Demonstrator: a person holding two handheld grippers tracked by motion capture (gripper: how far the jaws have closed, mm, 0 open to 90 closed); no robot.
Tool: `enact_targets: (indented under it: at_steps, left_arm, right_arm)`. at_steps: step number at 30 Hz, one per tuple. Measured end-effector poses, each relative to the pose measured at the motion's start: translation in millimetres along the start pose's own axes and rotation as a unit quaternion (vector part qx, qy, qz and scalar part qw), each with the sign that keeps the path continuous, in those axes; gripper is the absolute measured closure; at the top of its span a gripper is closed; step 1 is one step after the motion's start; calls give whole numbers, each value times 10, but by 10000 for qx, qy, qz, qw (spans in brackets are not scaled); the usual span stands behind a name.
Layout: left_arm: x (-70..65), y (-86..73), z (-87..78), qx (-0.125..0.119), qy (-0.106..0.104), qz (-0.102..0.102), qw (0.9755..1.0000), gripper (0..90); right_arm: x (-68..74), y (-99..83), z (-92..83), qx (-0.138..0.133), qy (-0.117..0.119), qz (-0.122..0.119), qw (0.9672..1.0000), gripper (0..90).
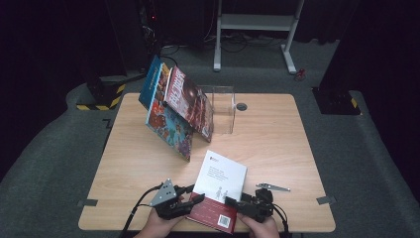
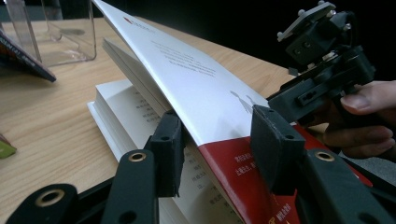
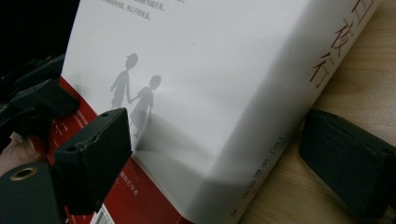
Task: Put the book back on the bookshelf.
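A thick book [image 1: 221, 174] with a white and red cover lies near the table's front edge. In the left gripper view its cover [image 2: 187, 74] is lifted off the printed pages [image 2: 126, 107]. My left gripper [image 2: 217, 126] is open: one pad is under the raised cover and the other stands above it, apart. In the high view that gripper [image 1: 195, 194] is at the book's near left corner. My right gripper [image 1: 243, 199] is at the near right corner. It is open around the spine [image 3: 261, 154], one pad over the cover and the other on the wood beside it.
Two colourful picture books [image 1: 171, 119] [image 1: 190, 101] lean against a clear plastic stand [image 1: 224, 106] at the back of the wooden table [image 1: 277, 144]. A small metal piece [image 1: 272, 187] lies right of the book. A round cable hole [image 1: 241, 106] sits beyond the stand.
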State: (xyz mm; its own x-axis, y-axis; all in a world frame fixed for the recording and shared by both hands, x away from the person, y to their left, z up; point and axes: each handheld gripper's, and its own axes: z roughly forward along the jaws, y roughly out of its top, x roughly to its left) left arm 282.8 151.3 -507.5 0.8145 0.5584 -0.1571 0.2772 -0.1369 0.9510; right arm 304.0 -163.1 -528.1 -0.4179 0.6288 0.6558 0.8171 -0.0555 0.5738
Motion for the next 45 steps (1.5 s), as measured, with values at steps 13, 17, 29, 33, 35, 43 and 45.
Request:
enact_targets:
  at_steps: [13, 17, 29, 33, 35, 43, 45]
  left_arm:
    - [75, 0, 68, 146, -105, -303, 9994, 555]
    - [96, 9, 80, 197, -45, -350, 9992, 552]
    - [136, 29, 104, 245, 110, -412, 9988, 547]
    - [133, 44, 107, 216, 149, -355, 9990, 547]
    - [131, 52, 108, 210, 164, -324, 9991, 547]
    - [131, 67, 113, 212, 202, -310, 9991, 546]
    - [132, 73, 114, 223, 210, -291, 9991, 546]
  right_arm:
    - [26, 30, 20, 84, -15, -8, 10000, 120]
    - [59, 39, -9, -38, -119, -161, 9998, 149]
    - [253, 51, -103, -533, -610, -979, 9919, 219]
    - [306, 49, -129, -703, -741, -1237, 9871, 236]
    - [325, 49, -143, -795, -785, -1327, 9848, 245]
    - [371, 49, -162, -941, -894, -1522, 9798, 259]
    - [383, 52, -164, -957, -922, -1567, 9787, 259]
